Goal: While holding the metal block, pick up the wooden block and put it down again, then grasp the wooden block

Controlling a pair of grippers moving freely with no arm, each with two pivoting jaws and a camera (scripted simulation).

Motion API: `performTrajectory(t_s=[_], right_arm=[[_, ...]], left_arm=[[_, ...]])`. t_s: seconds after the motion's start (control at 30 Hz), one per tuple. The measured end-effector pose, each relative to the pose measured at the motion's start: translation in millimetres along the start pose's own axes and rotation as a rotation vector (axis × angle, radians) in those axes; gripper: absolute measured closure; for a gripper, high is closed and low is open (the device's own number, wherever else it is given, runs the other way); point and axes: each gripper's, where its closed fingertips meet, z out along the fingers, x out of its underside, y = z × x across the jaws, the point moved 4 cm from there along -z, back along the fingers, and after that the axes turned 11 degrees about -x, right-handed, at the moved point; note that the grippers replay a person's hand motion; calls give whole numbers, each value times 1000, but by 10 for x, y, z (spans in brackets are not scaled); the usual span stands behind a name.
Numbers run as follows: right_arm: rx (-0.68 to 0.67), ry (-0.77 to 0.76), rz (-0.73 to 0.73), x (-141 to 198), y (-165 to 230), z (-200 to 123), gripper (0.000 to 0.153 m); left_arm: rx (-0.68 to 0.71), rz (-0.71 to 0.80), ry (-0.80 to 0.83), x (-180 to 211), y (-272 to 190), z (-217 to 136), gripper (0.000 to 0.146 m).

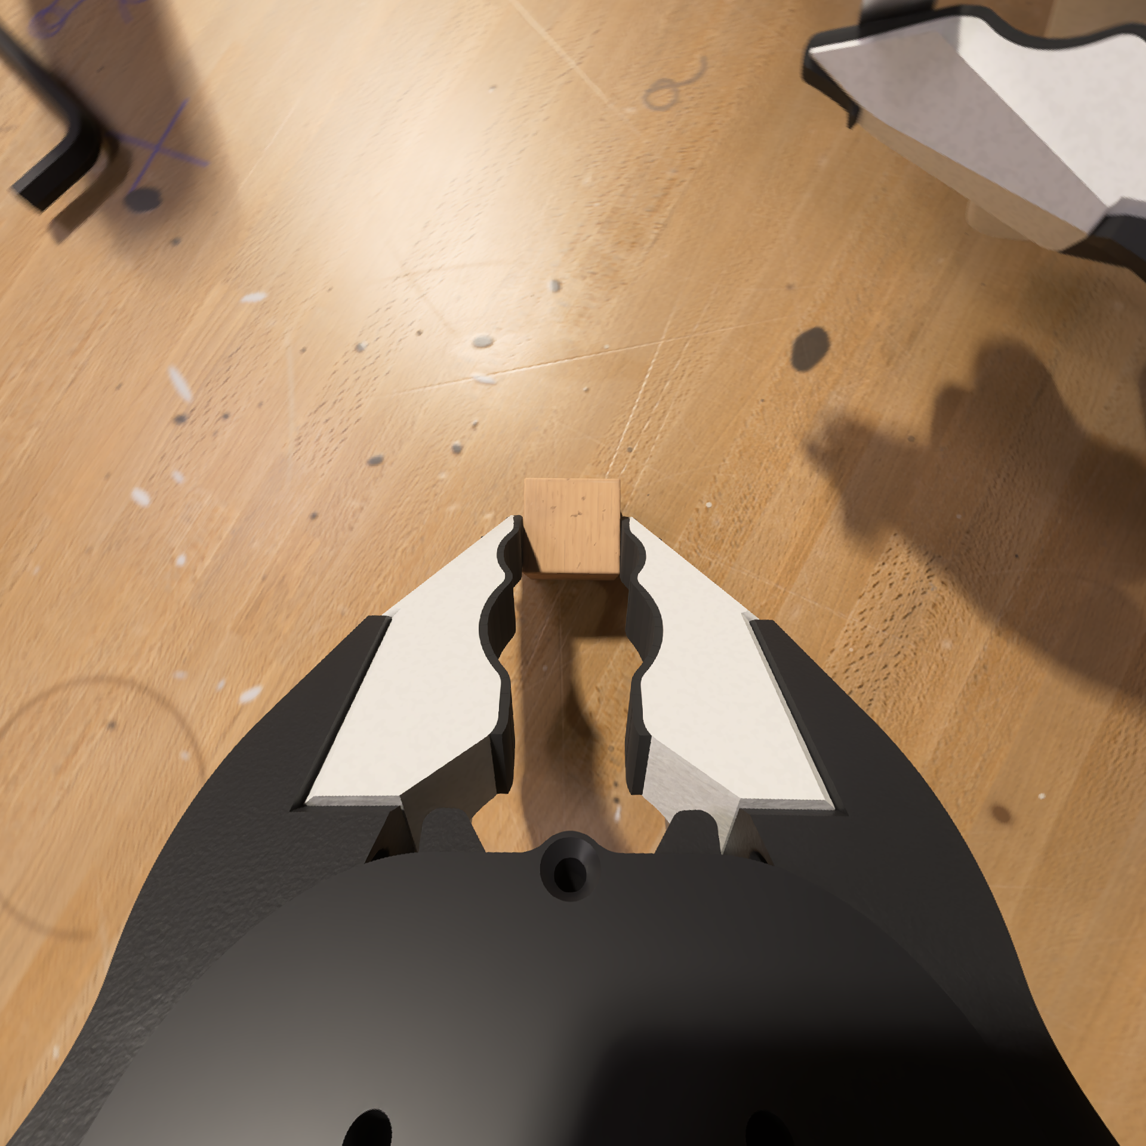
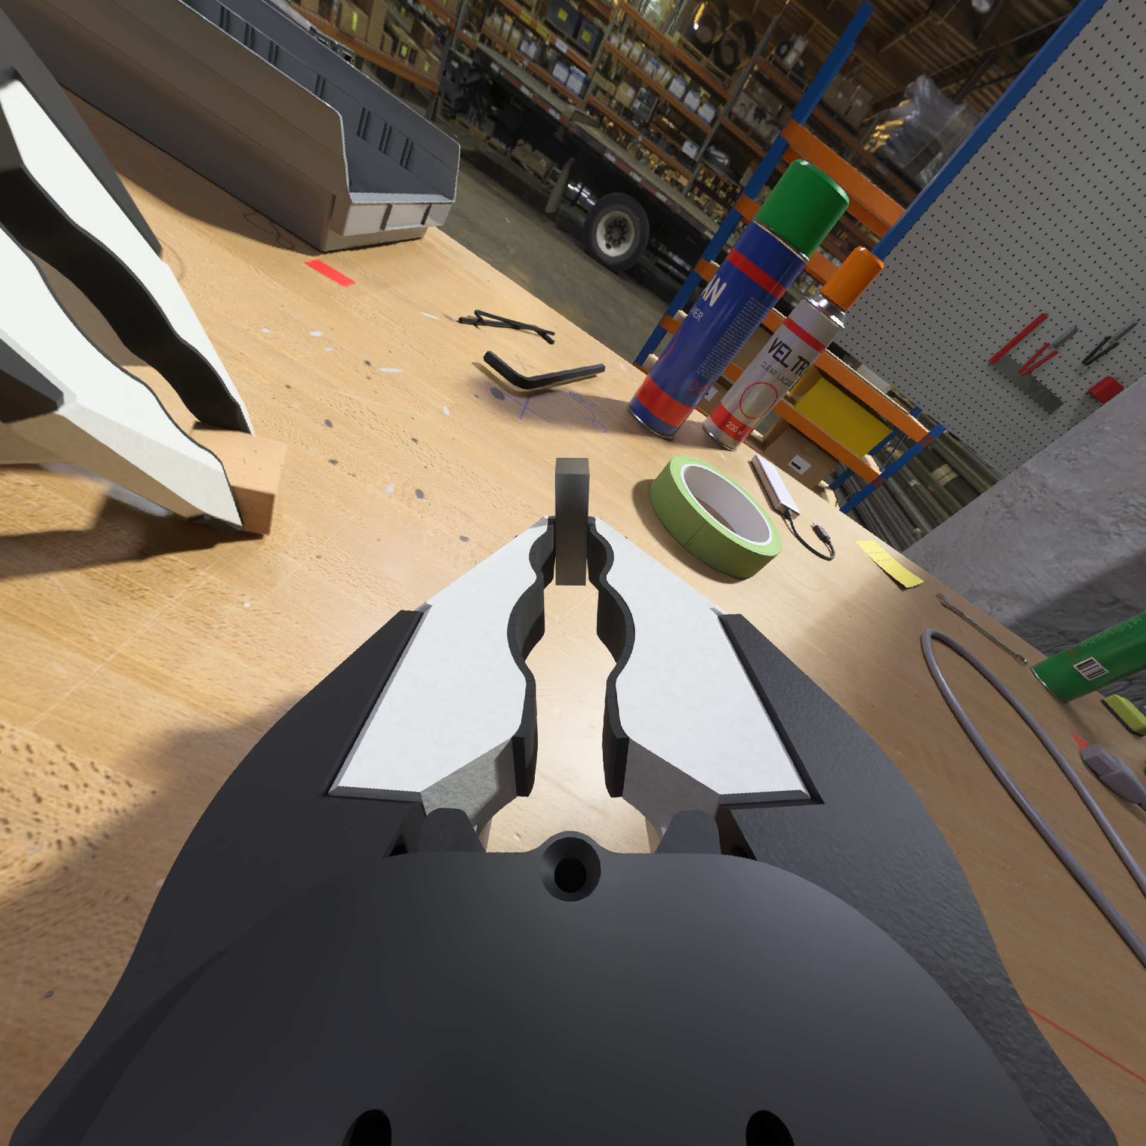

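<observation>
A: Where is the small pale square-faced wooden block [image 1: 571, 527]?

B: It sits between the tips of the left tool [image 1: 571, 524], whose white fingers [image 1: 446, 626] press against its two sides. The left tool is clenched on it. In the right wrist view the same wooden block [image 2: 257, 480] shows at the left edge, its lower face down at the scuffed light-wood tabletop [image 2: 372, 434]; whether it rests there or hangs just above cannot be told.

A: And the other one?

B: The right tool [image 2: 570, 527] is clamped on the dark grey flat metal block [image 2: 571, 521], which stands upright and narrow between the tips, poking out beyond them above the tabletop.

A: What lies beyond it?

B: Just right of the metal block lies a roll of green tape [image 2: 713, 518]. Farther back stand a tall blue spray can with a green cap [image 2: 738, 310] and, beside it, a silver spray can with an orange cap [image 2: 781, 366]. A bent black hex key [image 2: 539, 375] lies on the tabletop left of the cans, and a grey plastic bin [image 2: 347, 136] sits at the far left. A grey cable [image 2: 1017, 750] loops along the right side.

A: Does the left wrist view show the right tool?

B: Part of it, at the upper right corner [image 1: 992, 118], well apart from the wooden block.
</observation>
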Motion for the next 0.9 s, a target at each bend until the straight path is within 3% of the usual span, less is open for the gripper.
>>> performTrajectory(t_s=[0.13,0.37,0.73,0.8,0.9], right_arm=[[0,0,0,1,0,2,144],[-2,-2,-6,-2,7,5,144],[-1,-4,-9,-4,8,6,144],[0,-4,-9,-4,9,6,144],[-1,-5,-9,-5,9,6,144]], left_arm=[[-15,-152,22,-6,-20,-150,115],[-38,-217,90,41,16,-42,115],[59,-10,-30,-26,-29,41,115],[64,15,-60,-18,-12,62,94],[31,4,-66,-21,-1,39,88]])
